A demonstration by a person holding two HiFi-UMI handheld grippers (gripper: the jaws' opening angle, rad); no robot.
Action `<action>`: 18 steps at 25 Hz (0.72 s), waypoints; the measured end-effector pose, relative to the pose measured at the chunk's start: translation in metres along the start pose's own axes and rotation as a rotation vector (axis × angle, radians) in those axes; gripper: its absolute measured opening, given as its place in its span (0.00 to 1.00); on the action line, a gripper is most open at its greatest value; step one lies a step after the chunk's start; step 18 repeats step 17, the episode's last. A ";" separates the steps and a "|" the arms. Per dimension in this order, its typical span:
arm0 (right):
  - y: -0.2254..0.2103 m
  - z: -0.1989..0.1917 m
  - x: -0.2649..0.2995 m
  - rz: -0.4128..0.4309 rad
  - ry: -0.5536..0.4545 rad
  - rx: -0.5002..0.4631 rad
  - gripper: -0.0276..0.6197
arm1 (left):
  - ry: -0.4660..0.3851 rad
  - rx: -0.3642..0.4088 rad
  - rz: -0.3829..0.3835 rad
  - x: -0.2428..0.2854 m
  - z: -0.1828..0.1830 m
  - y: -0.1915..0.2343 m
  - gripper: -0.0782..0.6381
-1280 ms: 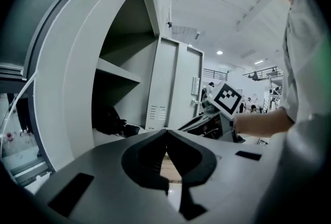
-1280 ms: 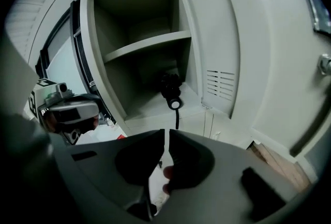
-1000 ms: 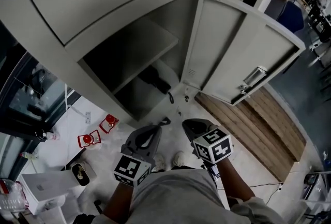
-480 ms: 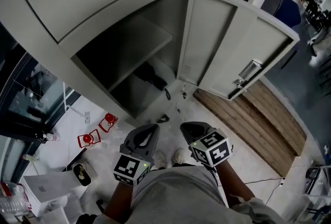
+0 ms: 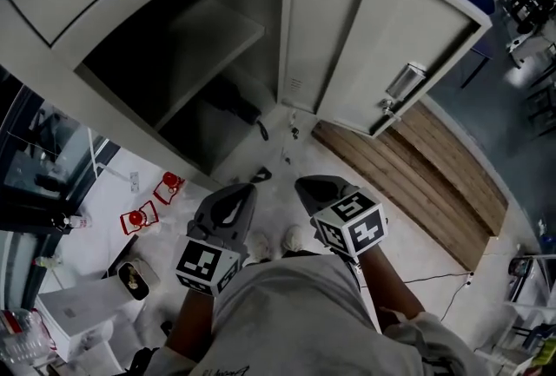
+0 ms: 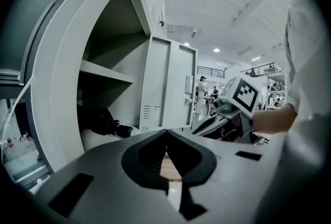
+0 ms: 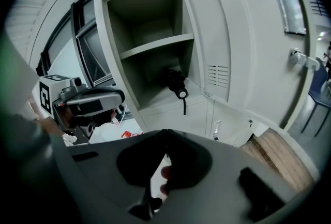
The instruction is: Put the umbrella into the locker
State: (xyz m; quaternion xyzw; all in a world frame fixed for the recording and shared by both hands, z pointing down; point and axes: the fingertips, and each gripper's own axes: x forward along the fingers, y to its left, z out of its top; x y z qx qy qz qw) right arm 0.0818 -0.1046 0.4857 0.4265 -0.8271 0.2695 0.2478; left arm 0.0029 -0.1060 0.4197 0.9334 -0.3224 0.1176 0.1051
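The black folded umbrella [image 5: 233,103] lies on the floor of the locker's lower compartment [image 5: 195,135], under the shelf [image 5: 208,40]. Its strap hangs over the front edge. It also shows in the left gripper view as a dark umbrella [image 6: 98,120], and in the right gripper view as the umbrella [image 7: 176,82]. My left gripper [image 5: 254,181] and right gripper [image 5: 301,185] hang side by side in front of the locker, well short of it. Both are shut and hold nothing: the left gripper's [image 6: 166,133] jaws meet at the tips, as do the right gripper's [image 7: 165,134].
The locker door [image 5: 373,44] stands open to the right, its handle [image 5: 401,81] facing out. A wooden board [image 5: 417,174] lies on the floor under it. Red items [image 5: 148,207] and a white box [image 5: 78,306] sit at the left. My shoes [image 5: 280,240] show below the grippers.
The head view has swung, so the locker and door sit further left and up in the picture. Both grippers keep their place in front of me, shut and empty.
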 end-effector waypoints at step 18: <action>-0.005 0.001 -0.006 0.006 0.004 -0.013 0.09 | 0.000 0.009 -0.016 0.005 0.002 -0.006 0.13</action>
